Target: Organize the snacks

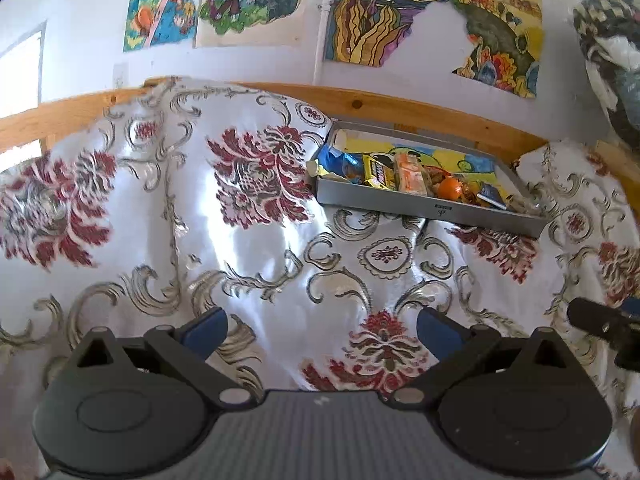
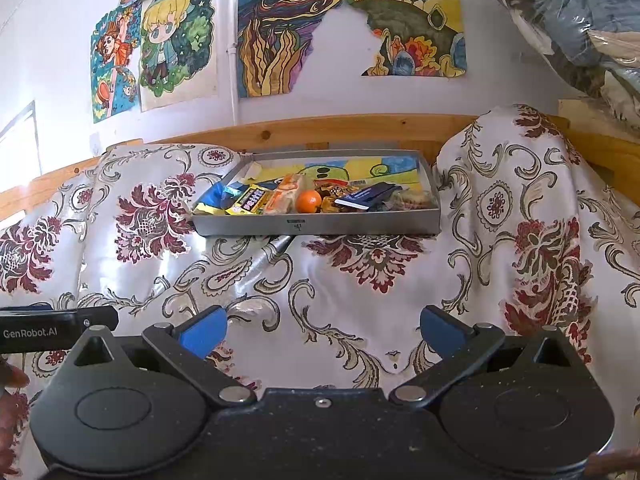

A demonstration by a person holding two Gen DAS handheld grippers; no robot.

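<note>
"GenRobot.AI" (white lettering) on the left tool's (image 2: 56, 326) black casing.

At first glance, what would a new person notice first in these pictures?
The eye goes first to the grey tray of bright snacks, with an orange fruit in the middle, resting on the flowered cloth below the wooden rail. Next come the colourful drawings on the white wall above. In front, the left gripper and the right gripper are both open and empty.
</note>
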